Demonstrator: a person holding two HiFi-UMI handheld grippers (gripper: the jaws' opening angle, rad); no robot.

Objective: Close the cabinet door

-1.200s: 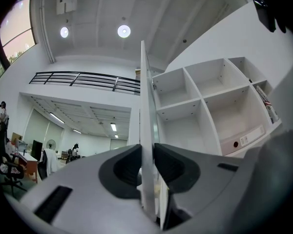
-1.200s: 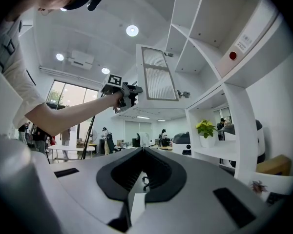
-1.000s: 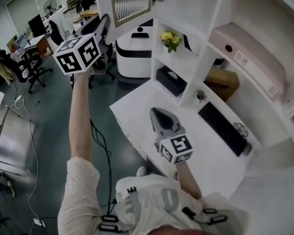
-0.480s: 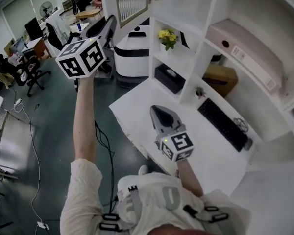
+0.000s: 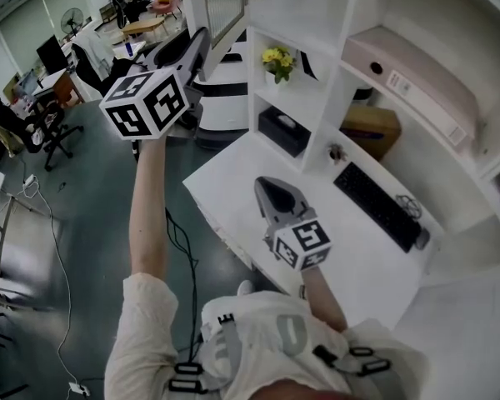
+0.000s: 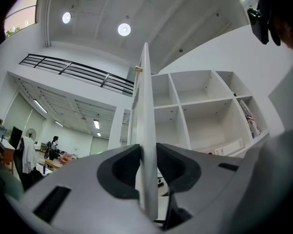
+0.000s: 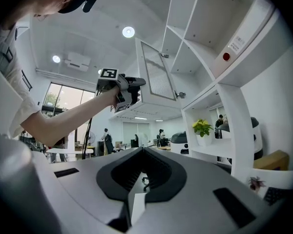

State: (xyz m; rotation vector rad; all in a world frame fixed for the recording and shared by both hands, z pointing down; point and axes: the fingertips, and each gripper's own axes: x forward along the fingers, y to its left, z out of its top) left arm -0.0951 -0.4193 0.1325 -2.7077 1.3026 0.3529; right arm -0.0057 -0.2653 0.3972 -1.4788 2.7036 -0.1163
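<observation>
Cabinet door: upper centre of the head view, standing swung out from the white shelf unit, hinged at its right edge; the frame carries a ribbed, pale panel. Left gripper view: the door's free edge runs straight up the middle of the frame, edge-on, with both jaws pressed against it from either side. So the left gripper is clamped on the door edge, arm stretched up toward the upper left of the head view, marker cube below the jaws. The right gripper view confirms this from below: the door sits at centre top, hanging open off the shelf unit, with the left gripper at its left edge. Right gripper: centre of the head view, low, over the white desk, well apart from the door; in its own view the jaws are drawn together with nothing between them. In the open shelves to the right of the door: a yellow flower pot, a black box one shelf below it, and a cardboard box further right. A long pale device lies on the shelf at upper right. A black keyboard lies on the desk at right of centre. Office chairs stand at the left edge.
</observation>
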